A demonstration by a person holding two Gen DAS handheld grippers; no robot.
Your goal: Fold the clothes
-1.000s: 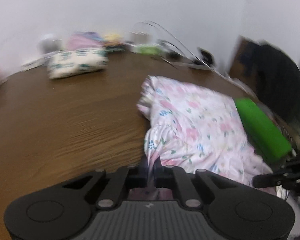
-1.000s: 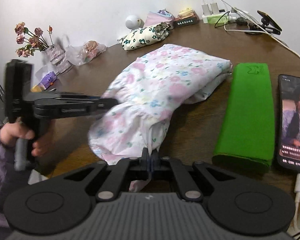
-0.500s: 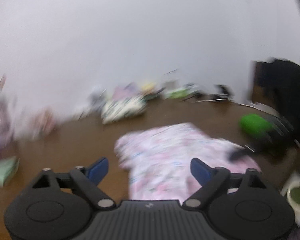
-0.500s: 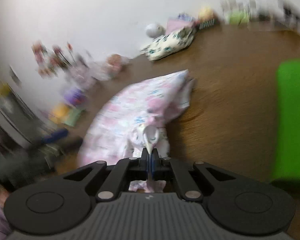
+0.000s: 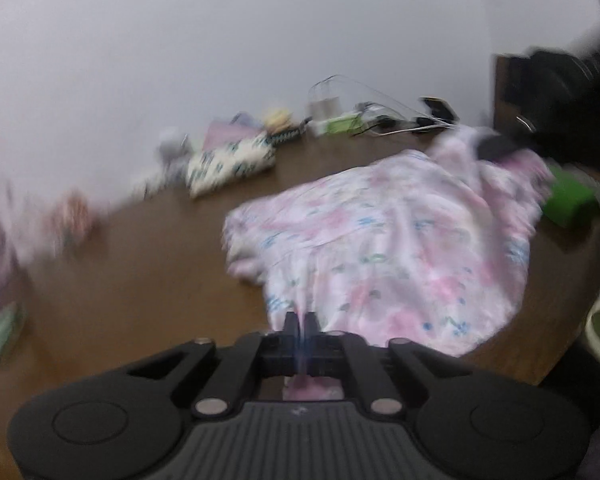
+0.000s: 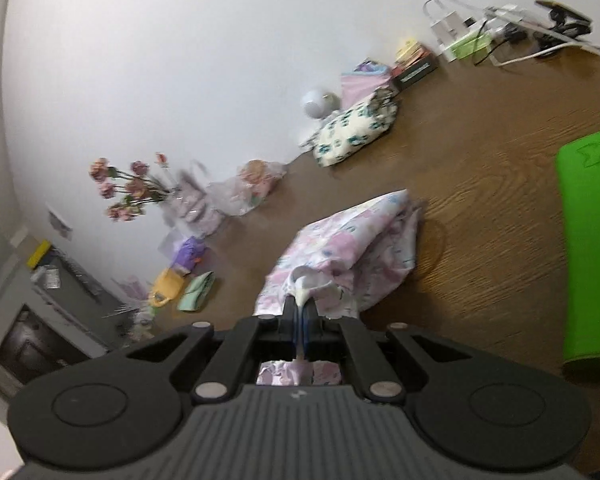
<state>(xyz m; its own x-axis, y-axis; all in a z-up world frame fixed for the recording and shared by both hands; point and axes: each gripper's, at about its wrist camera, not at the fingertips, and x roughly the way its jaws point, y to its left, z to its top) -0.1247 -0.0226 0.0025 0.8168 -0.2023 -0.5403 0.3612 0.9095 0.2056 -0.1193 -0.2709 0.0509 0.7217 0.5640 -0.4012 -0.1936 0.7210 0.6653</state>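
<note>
Two pairs of tongs each pinch the floral garment [image 5: 380, 248]: the left tongs [image 5: 300, 320] are clamped narrow on a near hem fold, with the cloth spreading ahead and to their right over the brown worktop [image 5: 140, 280]. The right tongs [image 6: 300, 308] are likewise closed tight on a bunched white-edged fold, cloth trailing ahead of them and the green mat [image 6: 588, 240] well off to their right. Holding two separate edges likely lets the person stretch the cloth flat before folding.

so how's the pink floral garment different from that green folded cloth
The pink floral garment is rumpled and pinched in both grippers; the green folded cloth lies flat, neat and untouched. The garment is patterned, the green cloth plain. Both rest on the wooden table.
</note>
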